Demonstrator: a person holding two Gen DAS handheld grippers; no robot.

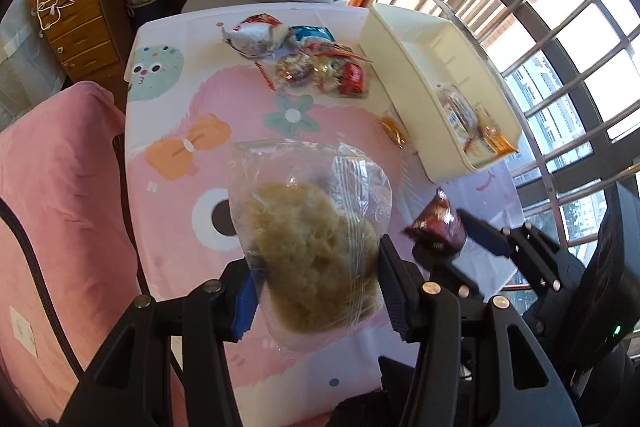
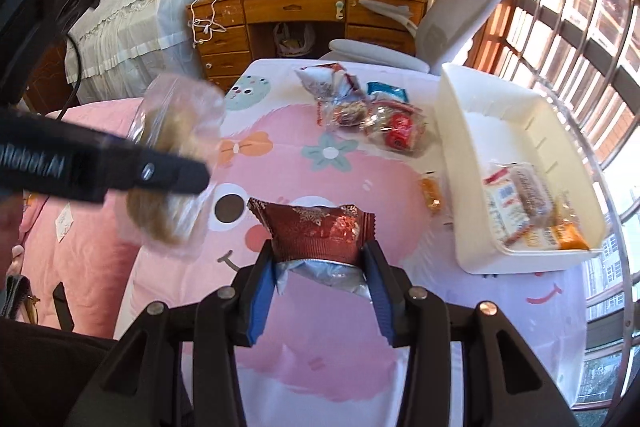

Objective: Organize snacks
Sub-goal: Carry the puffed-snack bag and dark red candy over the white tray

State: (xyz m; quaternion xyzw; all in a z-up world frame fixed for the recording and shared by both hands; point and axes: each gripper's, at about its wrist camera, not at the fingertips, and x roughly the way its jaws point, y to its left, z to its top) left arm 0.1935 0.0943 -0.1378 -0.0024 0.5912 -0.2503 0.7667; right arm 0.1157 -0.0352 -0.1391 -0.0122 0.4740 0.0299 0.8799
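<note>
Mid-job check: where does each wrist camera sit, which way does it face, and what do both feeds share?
Left wrist: rides the left tongs, facing across the table to the desk; they grip a clear bag; right tongs show.
Right wrist: rides the right tongs, facing likewise; they grip a red packet; left tongs show.
Shared: white bin, loose snacks.

The cloth (image 2: 320, 187) on the desk is pink and white with a cartoon face, an orange bow (image 1: 188, 145) and a teal flower (image 1: 292, 115). The bin (image 2: 516, 259) is cream. One clear bag (image 1: 308, 231) shows pale tan crumbly food. The pouch (image 2: 316, 231) is dark red with a gold pattern and a silver end. Black fingers (image 2: 264, 291) carry blue pads. A small orange packet (image 2: 431, 194) lies beside the bin.
</note>
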